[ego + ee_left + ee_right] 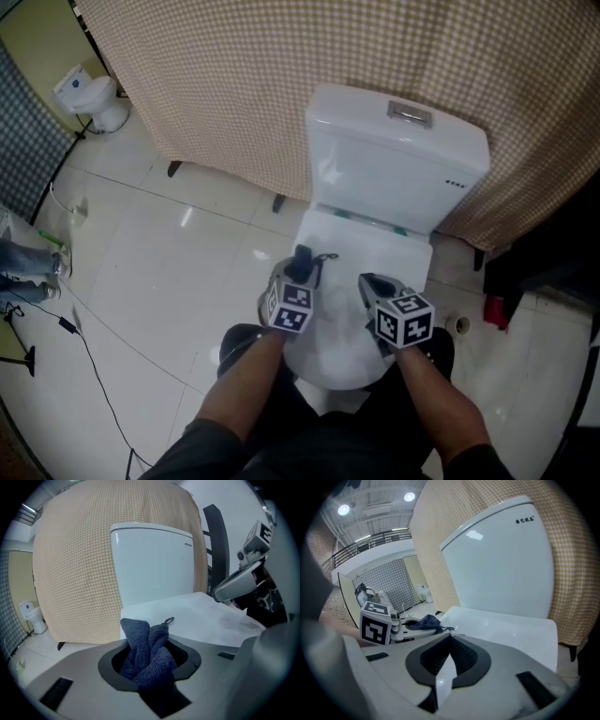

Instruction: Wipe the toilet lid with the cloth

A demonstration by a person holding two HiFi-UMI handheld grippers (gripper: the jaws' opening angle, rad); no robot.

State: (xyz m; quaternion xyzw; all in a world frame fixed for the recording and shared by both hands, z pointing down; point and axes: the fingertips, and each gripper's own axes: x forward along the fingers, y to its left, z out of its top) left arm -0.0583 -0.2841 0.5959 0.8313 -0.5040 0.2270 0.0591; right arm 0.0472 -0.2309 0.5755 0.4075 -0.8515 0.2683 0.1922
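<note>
The white toilet has its lid (370,253) down, below the tank (398,155). My left gripper (302,265) is shut on a dark blue cloth (307,258) and hovers at the lid's left edge. In the left gripper view the cloth (147,651) sticks up bunched between the jaws, with the lid (206,618) just ahead. My right gripper (372,284) is over the lid's front right; in the right gripper view (449,641) its jaws meet at the tips with nothing in them. That view also shows the left gripper (396,629) and the cloth (424,621).
A beige checked curtain (234,75) hangs behind the tank. A second small toilet (91,97) stands far left. A black cable (89,352) runs over the tiled floor, and a person's feet (33,272) are at the left edge. A red object (494,310) lies right.
</note>
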